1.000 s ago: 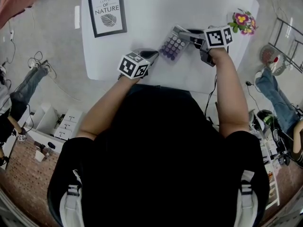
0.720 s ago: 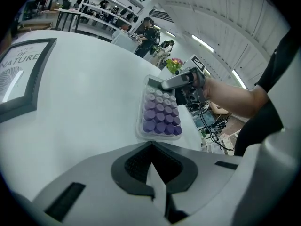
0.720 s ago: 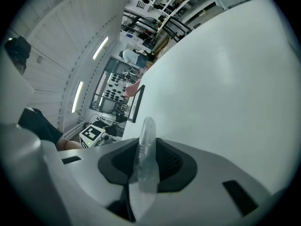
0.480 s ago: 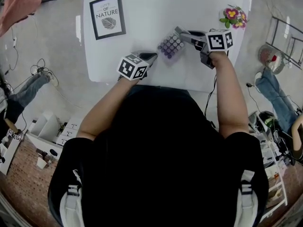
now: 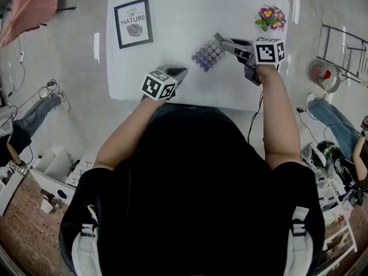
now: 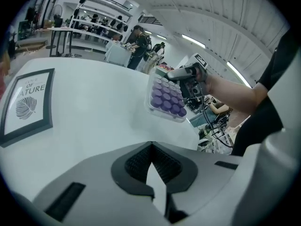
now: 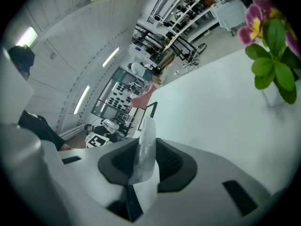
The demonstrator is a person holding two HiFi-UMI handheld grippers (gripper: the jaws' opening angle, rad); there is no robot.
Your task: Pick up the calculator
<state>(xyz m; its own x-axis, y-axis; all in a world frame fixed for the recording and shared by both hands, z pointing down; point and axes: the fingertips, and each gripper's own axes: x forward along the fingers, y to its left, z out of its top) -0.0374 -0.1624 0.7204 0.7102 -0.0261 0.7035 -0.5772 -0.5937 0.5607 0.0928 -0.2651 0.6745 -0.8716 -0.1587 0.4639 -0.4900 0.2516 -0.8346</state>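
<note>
R gripper (image 5: 223, 41) tight on calc (image 5: 207, 55), one end hidden; L gripper (image 5: 180, 71) pressed together.

The calculator (image 5: 208, 54) has round purple keys in a pale, clear case. The surface (image 5: 184, 7) is white. The picture (image 5: 133, 23) has a black frame and a white sheet with a dark leaf. The flowers (image 5: 270, 16) are pink and yellow, with green leaves. The grey left gripper (image 5: 181, 71) and right gripper (image 5: 223, 41) carry black-and-white square markers.

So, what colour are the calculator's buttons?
Purple: rows of round purple keys on the calculator. The left gripper view shows them best.
</note>
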